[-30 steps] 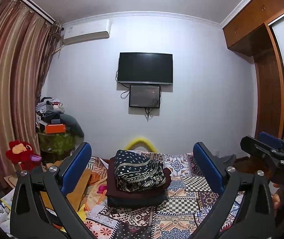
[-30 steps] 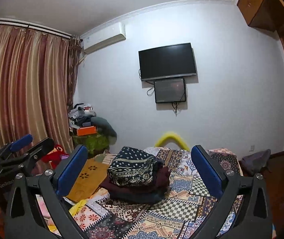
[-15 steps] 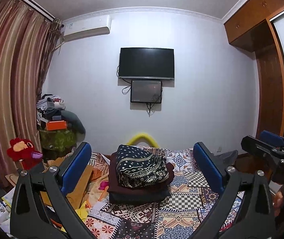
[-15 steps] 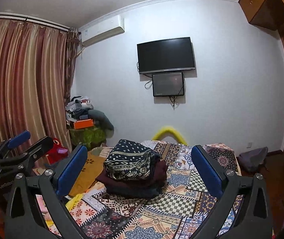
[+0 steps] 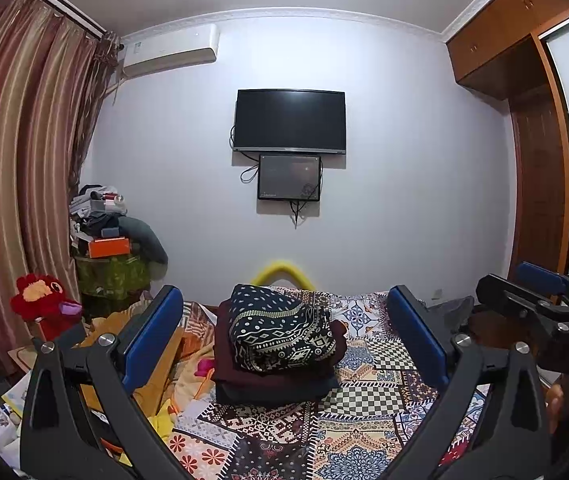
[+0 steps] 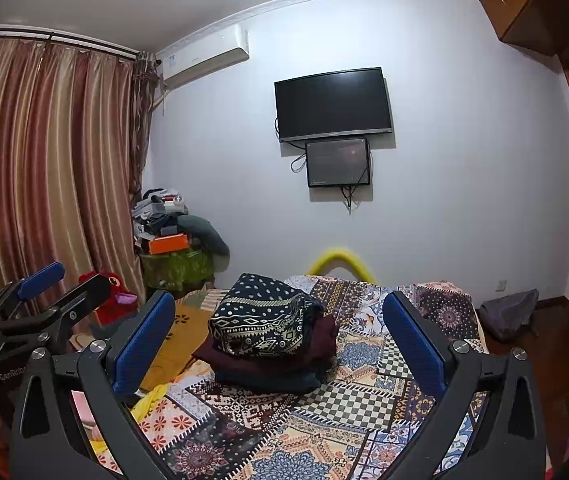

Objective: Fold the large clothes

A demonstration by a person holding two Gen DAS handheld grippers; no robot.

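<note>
Though gripper (image 5: 284,332) empty, folded stack (image 5: 278,344) beyond

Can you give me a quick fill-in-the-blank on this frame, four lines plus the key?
1. Both the left gripper and the right gripper have their jaws ____.
2. The black patterned garment lies at the ____ of the folded stack.
3. The stack rests on a patchwork ____.
4. On the wall, the small screen hangs directly ____ the TV.

Missing words: open; top; bedspread; below
</note>
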